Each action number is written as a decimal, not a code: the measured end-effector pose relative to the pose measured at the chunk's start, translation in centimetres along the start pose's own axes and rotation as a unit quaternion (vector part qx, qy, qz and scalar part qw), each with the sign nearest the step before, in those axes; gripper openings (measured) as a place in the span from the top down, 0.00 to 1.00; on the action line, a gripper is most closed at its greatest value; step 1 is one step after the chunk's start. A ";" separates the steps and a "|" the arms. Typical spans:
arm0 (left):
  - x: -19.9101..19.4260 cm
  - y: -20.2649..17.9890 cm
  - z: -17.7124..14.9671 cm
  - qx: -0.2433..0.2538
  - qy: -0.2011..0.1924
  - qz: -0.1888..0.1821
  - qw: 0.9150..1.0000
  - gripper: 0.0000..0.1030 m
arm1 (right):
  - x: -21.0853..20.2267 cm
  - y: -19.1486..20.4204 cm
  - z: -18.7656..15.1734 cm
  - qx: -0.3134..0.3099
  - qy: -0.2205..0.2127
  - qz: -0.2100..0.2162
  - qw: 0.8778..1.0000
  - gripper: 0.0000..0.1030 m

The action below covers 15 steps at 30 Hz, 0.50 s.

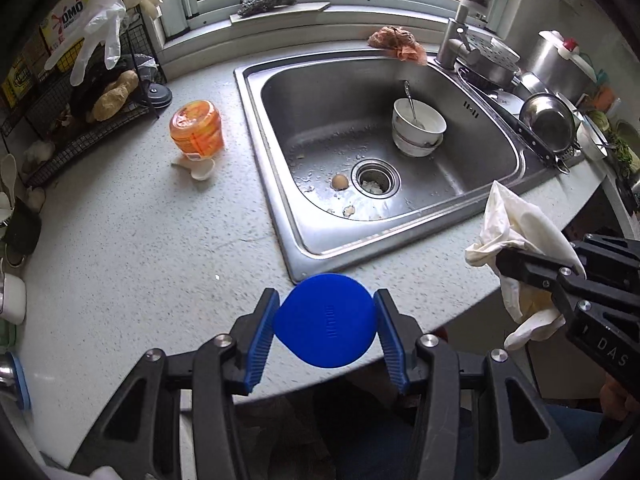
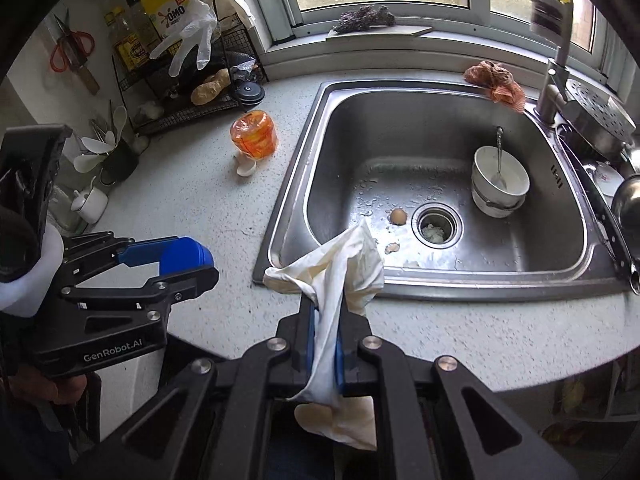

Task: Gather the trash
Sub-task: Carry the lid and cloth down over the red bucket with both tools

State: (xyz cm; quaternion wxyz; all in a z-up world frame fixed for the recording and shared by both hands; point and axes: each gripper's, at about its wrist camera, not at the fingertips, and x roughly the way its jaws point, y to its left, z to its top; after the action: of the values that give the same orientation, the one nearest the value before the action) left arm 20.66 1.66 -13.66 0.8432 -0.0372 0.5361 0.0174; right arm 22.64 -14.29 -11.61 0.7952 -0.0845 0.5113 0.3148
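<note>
Both loaded — left hand-held gripper (image 1: 325, 326) clamped on blue cap (image 1: 325, 321), right hand-held gripper (image 2: 325, 344) pinching limp glove (image 2: 340, 276), over tabletop (image 1: 140, 248) edge. Remaining eggshell (image 2: 397, 216) ahead in sink (image 2: 400, 92) — nearer right.

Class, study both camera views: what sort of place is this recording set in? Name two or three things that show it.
Most likely a home kitchen: a steel sink set into a speckled counter, stacked bowls with a spoon inside it, and pots beside the tap.
</note>
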 end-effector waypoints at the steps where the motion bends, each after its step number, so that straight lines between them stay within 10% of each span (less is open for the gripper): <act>1: -0.2 -1.2 -0.7 -0.002 -0.001 -0.008 1.000 0.55 | -0.5 -0.5 -0.9 0.003 0.002 -0.002 1.000 0.93; 15: 2.6 -16.0 -7.5 0.064 0.026 -0.032 0.997 0.55 | -3.1 -9.0 -12.8 0.067 0.043 -0.043 0.996 0.93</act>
State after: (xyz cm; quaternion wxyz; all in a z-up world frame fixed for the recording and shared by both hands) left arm 16.16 -14.90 -18.49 0.8300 -0.0005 0.5560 -0.0448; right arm 17.31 -28.46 -16.56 0.7895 -0.0666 0.5603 0.2415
